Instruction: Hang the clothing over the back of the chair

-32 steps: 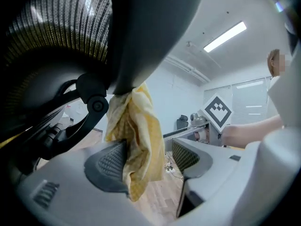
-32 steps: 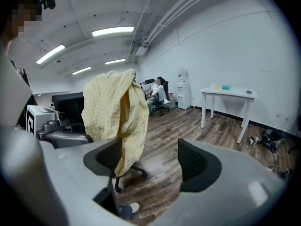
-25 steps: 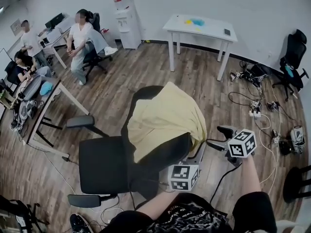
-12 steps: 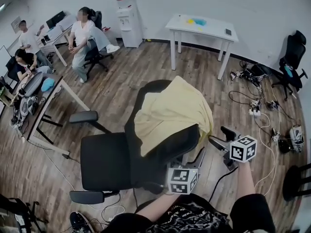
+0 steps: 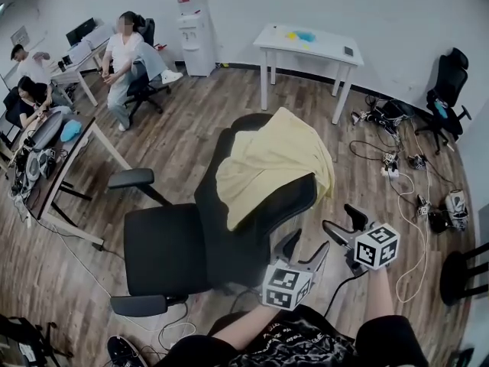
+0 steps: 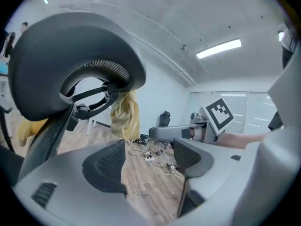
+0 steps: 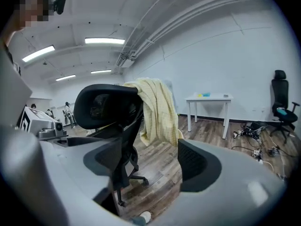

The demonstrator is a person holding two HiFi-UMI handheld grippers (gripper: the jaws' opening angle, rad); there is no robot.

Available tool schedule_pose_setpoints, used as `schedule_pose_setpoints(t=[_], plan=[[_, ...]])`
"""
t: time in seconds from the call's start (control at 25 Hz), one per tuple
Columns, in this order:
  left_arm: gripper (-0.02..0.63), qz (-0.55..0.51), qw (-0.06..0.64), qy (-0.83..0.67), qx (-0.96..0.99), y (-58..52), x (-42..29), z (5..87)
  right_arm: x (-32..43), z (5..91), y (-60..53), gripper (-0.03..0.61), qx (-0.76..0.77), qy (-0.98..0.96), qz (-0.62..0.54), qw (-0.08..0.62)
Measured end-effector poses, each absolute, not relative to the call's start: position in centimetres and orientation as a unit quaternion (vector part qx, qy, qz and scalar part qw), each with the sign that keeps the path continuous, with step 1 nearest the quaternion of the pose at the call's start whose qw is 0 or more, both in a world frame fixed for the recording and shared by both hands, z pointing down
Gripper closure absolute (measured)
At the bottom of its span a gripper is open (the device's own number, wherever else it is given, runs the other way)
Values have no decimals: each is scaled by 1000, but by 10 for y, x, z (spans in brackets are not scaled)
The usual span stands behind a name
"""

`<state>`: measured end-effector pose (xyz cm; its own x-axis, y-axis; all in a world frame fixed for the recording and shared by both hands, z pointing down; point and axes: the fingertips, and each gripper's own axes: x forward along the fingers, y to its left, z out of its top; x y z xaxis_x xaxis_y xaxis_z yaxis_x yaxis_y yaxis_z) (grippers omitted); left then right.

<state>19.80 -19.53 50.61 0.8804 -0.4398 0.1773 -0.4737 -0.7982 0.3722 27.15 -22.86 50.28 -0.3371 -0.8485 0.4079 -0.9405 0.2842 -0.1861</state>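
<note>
Left tongs [image 5: 306, 249]: jaws just been opening, now wide apart, nothing between pads. Right tongs [image 5: 342, 222]: jaws apart too, empty. Both drawn back toward me since a second ago, now clear of chair [image 5: 164, 251]; left sat close against backrest before. Beyond them: yellow clothing [image 5: 275, 159] draped over top of chair back, hanging down both sides, not touched by me. My read: hang done, release finished, only retreat left. Farther off: white table [image 5: 306, 43].
</note>
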Motion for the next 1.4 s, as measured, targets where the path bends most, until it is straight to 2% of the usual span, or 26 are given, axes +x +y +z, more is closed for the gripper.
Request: schedule_pose_setpoints(t=[0.36,0.68,1.0,1.16,1.4], plan=[[307,15,178,-216,960,-163,167,481,250,486,-178,216,619,-762,181,55],[307,4,160,-199,967,-124,131,470,204,496,-135,218,624,-756,187,59],[307,6,179,-237,955,-117,81,485,150,502,-111,218,612,-768,180,55],[308,11,189,-251,949,-116,55,495,120,509,-108,275,608,-772,179,55],[314,31,191,-267,944,-119,19,509,81,516,-112,315,610,-770,180,59]])
